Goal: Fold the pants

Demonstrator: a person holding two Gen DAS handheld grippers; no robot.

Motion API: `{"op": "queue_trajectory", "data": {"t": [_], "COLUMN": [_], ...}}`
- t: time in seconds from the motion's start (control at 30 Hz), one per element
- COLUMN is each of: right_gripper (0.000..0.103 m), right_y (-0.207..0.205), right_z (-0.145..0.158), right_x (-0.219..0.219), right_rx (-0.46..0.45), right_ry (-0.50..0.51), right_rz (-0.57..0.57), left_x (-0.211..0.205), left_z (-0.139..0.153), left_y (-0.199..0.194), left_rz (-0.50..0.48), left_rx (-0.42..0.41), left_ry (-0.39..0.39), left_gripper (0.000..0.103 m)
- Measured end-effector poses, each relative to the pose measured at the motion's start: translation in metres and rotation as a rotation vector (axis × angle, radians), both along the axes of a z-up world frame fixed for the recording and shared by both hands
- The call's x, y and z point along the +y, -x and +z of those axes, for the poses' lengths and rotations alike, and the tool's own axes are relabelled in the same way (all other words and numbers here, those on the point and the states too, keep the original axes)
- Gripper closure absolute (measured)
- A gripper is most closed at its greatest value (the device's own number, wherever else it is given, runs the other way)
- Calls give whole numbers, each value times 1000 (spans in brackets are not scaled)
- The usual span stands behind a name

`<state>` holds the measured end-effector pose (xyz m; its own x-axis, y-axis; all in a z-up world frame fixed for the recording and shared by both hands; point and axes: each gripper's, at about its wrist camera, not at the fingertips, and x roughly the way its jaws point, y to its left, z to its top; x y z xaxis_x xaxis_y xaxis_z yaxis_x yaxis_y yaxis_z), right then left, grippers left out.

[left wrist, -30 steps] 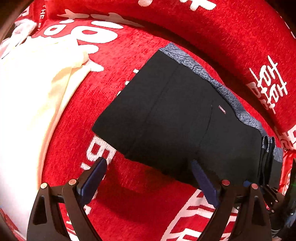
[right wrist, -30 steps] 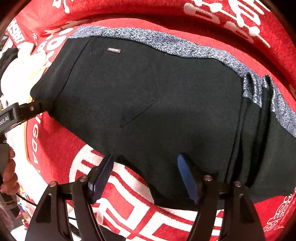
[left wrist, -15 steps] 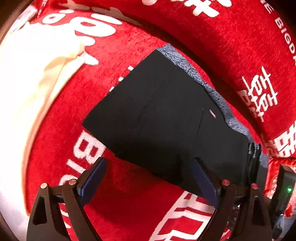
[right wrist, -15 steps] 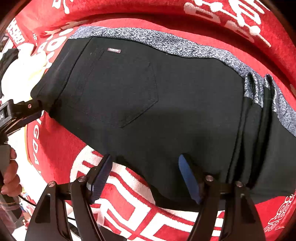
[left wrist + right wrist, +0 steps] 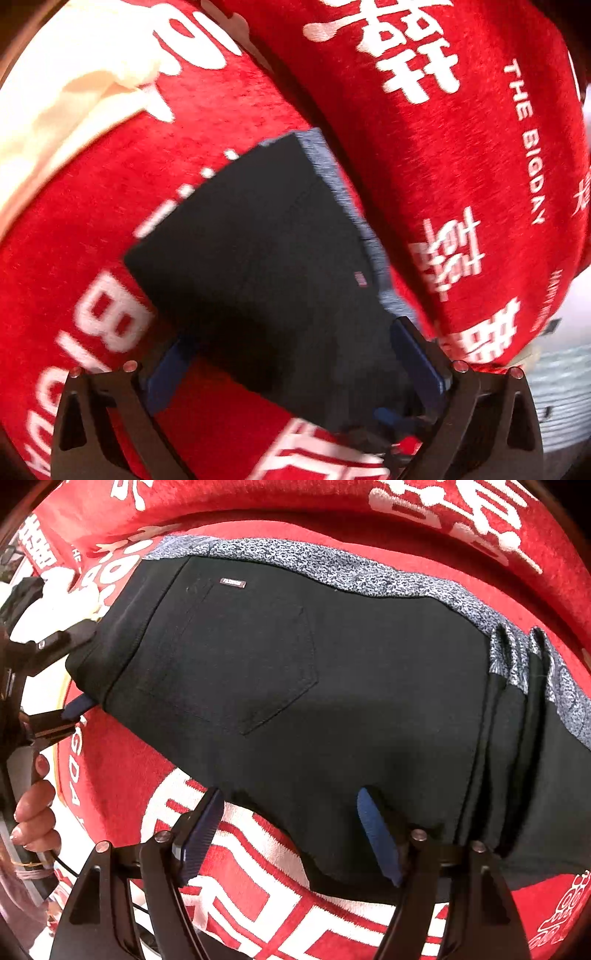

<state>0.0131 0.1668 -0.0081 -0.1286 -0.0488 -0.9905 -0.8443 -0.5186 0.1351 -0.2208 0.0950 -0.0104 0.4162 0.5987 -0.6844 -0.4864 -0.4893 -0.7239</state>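
Black folded pants [image 5: 295,686] with a speckled grey-blue waistband [image 5: 332,568] lie flat on a red sofa cover with white writing [image 5: 258,878], waistband toward its back edge. The right gripper [image 5: 291,834] hangs over the near edge of the pants, jaws apart, gripping nothing. The left gripper [image 5: 295,362] has just been opening its jaws wide at the pants' end; the pants reach in between them, unpinched. A cream cloth [image 5: 62,110] lies near the cover's far corner.

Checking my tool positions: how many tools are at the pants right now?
2. The left tool straddles the black pants' left end; the right tool sits open over their near edge.
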Motion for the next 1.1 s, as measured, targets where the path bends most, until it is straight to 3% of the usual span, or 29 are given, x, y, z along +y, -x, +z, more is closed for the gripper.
{"op": "queue_trajectory", "data": {"t": [0.03,0.1,0.17,0.23,0.27,0.33,0.37,0.4,0.47,0.6,0.73,0.9,1.0,1.1], "right_gripper": [25,25,25,25,25,25,25,25,25,25,25,18,17,16], "right_y": [-2,-3,-4,-5,-4,-7,-9,-12,-18,-22,8,98,158,199], "right_z": [0,1,2,2,2,6,9,12,21,58,85,102,93,73], "right_x": [0,-1,0,0,1,0,2,4,12,44,86,114,112,96], "right_rx": [2,9,13,15,15,26,38,46,65,133,190,207,165,89], "right_ry": [-1,-2,-2,1,3,10,16,20,21,-7,66,199,314,356], "right_rz": [1,3,2,3,3,-5,-14,-25,-50,-106,-88,90,211,297], "left_x": [2,10,20,21,18,21,23,25,29,40,42,41,42,42], "left_z": [2,9,4,-4,-1,4,4,5,10,42,55,57,56,54], "left_y": [-3,-11,-17,-13,-11,-15,-16,-17,-24,-77,-123,-134,-135,-136], "left_rz": [-1,-15,-39,-11,11,-1,-23,-49,-74,-243,-368,-404,-407,-415], "left_rx": [-58,-30,38,25,36,130,192,231,284,675,931,1023,1038,1060], "left_ry": [-33,-54,10,53,50,106,149,172,169,131,91,90,97,92], "left_gripper": [2,2,2,3,10,38,64,69,70,70,70,70,70,70]}}
